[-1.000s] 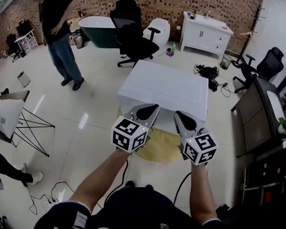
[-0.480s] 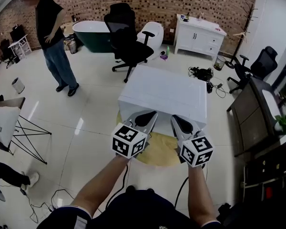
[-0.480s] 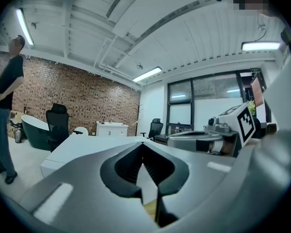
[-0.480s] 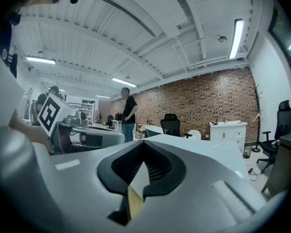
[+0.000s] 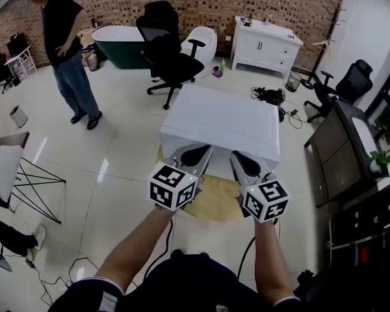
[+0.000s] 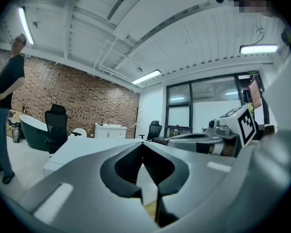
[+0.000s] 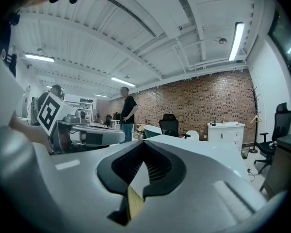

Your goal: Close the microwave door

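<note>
No microwave shows in any view. A big white box-shaped unit (image 5: 221,119) stands on the floor in the middle of the room, over a yellow round mat (image 5: 216,200). My left gripper (image 5: 200,151) and right gripper (image 5: 236,156) hover side by side just in front of the unit's near edge, above the mat. Both point at it. In the left gripper view the jaws (image 6: 143,145) meet at the tips with nothing between them. The right gripper's jaws (image 7: 144,145) are likewise closed and empty. The unit's white top (image 7: 208,152) fills the space beyond them.
A person (image 5: 62,44) stands at the far left. A black office chair (image 5: 166,51), a dark green bathtub (image 5: 117,44) and a white cabinet (image 5: 266,43) line the brick wall. A dark desk (image 5: 341,148) and chair (image 5: 344,86) are at the right. Cables (image 5: 273,97) lie behind the unit.
The head view has shifted a little, so the room sits slightly higher and more to the left. Both grippers keep their place in front of the white unit and stay shut.
</note>
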{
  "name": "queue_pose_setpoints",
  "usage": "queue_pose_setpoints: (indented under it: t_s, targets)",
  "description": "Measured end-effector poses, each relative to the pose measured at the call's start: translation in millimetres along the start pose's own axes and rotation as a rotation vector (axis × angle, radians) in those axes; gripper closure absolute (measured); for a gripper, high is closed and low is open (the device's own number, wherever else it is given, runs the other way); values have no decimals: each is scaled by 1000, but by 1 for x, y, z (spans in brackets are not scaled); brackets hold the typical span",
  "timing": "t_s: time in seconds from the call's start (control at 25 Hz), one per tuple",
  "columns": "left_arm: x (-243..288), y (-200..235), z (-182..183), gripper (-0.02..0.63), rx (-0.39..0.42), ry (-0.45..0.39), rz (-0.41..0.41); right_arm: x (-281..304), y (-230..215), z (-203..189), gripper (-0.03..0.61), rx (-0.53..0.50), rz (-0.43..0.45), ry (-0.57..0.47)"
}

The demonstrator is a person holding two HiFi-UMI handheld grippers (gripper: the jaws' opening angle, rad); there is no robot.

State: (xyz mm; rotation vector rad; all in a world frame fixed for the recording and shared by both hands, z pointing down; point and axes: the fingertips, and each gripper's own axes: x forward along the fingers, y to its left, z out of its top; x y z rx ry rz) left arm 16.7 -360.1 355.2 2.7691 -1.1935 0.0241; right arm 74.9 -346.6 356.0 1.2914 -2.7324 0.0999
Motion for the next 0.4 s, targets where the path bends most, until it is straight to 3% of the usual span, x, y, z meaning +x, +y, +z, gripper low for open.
queue_pose_setpoints:
  t_s: [0.4]
  targets:
    - [-1,-5,4,603,-4,-10,-17,-7,1,0,578,3,-22,-5]
